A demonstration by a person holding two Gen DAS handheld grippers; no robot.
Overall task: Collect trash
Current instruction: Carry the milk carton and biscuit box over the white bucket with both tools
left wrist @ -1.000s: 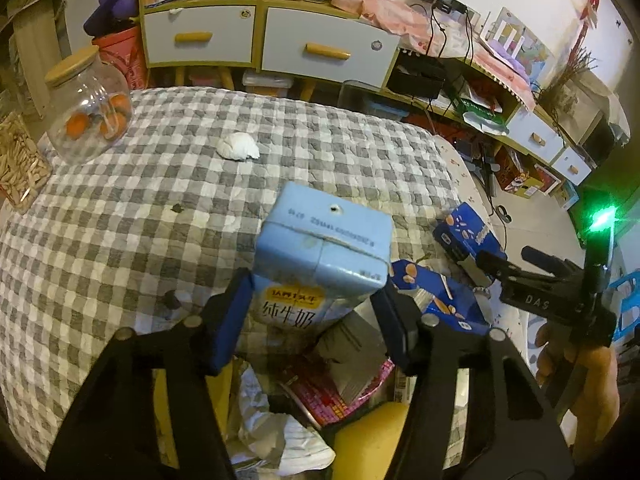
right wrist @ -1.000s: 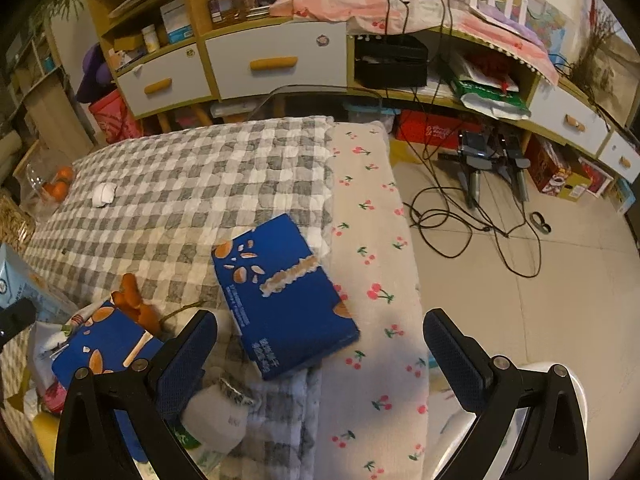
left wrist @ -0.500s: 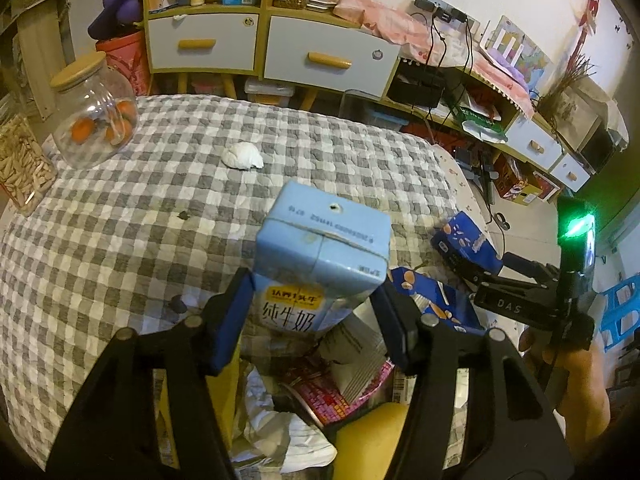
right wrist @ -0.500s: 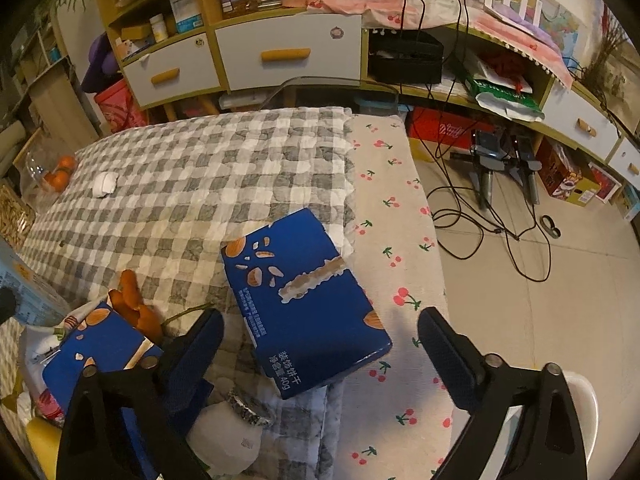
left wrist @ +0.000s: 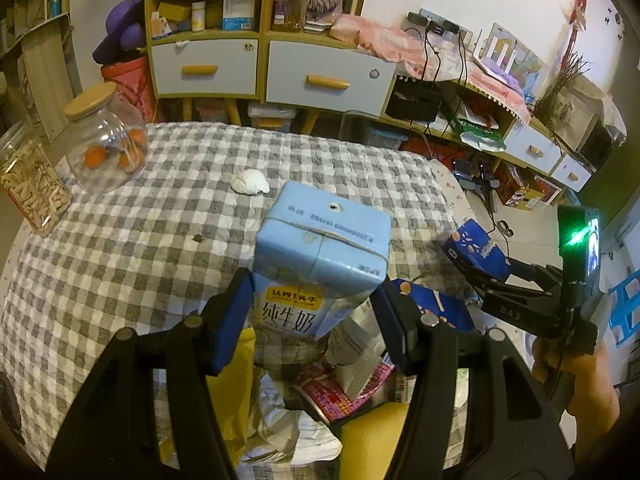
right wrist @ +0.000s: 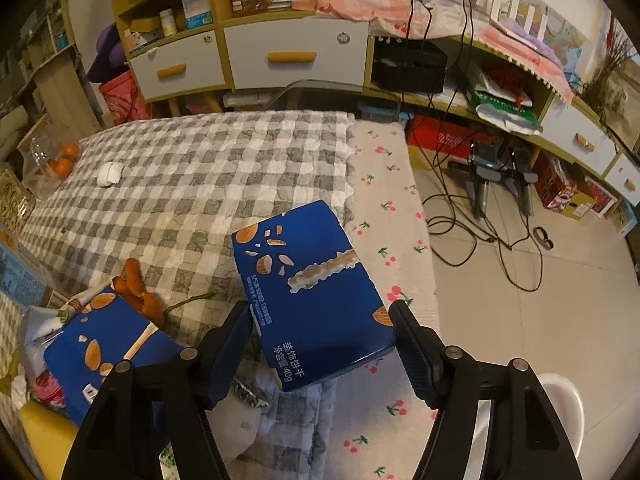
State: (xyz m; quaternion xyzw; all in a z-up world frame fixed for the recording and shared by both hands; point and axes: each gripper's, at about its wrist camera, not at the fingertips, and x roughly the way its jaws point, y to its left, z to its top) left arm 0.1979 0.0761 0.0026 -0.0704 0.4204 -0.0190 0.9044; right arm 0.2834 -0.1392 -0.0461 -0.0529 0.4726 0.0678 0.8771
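Left hand-held gripper (left wrist: 312,316) pinching blue milk carton (left wrist: 320,268), kept raised over yellow trash bin (left wrist: 372,436), presumably for dropping. Right hand-held gripper (right wrist: 322,344), jaws just closing, now clamped around blue biscuit box (right wrist: 316,296) at checked desk (right wrist: 208,176) edge, ready for lifting.

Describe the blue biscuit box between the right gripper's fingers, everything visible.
The biscuit box is a flat, dark blue cardboard carton printed with almonds and white lettering, with a torn strip across its face showing bare card. It sits tilted at the edge of the checked tablecloth. The right hand-held gripper has just been closing, and its blue pads now meet the box's two sides near its lower end.
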